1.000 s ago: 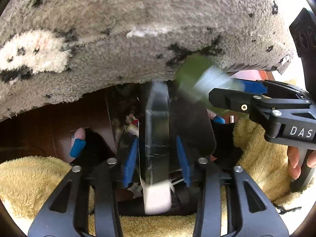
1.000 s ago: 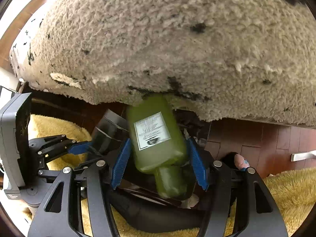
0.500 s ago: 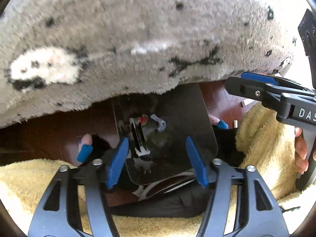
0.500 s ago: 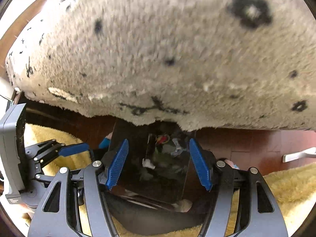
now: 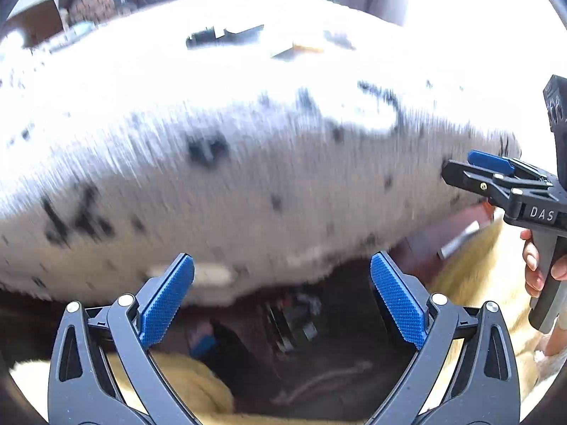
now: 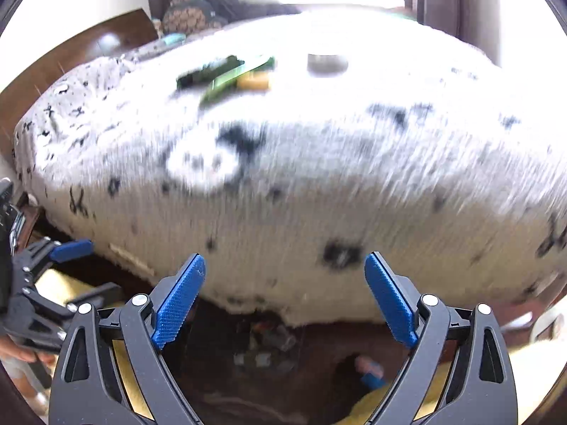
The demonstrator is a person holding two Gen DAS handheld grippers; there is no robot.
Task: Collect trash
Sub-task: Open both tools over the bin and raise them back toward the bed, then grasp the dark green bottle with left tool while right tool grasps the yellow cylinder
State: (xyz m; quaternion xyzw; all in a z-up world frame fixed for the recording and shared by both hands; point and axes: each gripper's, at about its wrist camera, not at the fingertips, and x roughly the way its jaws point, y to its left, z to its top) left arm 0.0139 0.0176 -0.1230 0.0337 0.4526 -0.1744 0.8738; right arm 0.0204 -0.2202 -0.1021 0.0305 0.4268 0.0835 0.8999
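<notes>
Nearest to me, the left gripper [image 5: 282, 301] and the right gripper [image 6: 285, 301] both hang with fingers spread wide and nothing between them; their jaws have just been opening. A second ago the left held a clear flat piece and the right a green bottle over the dark bin; both are gone from the fingers now, so I judge them dropped in. Both views have tipped up from the bin to the surface beyond, which suggests the next pickup comes from there.

The bin [image 6: 265, 350] sits low between the person's yellow fleecy legs [image 5: 191, 389], its blurred contents barely readable.

Beyond it rises one speckled grey-white rug-covered surface [image 6: 319, 184]. On its far part lie the remaining pieces: two dark-green flat items [image 6: 212, 71], one yellow block [image 6: 253, 81] and one pale round tin [image 6: 326, 62]. Blur makes that count of four uncertain.
</notes>
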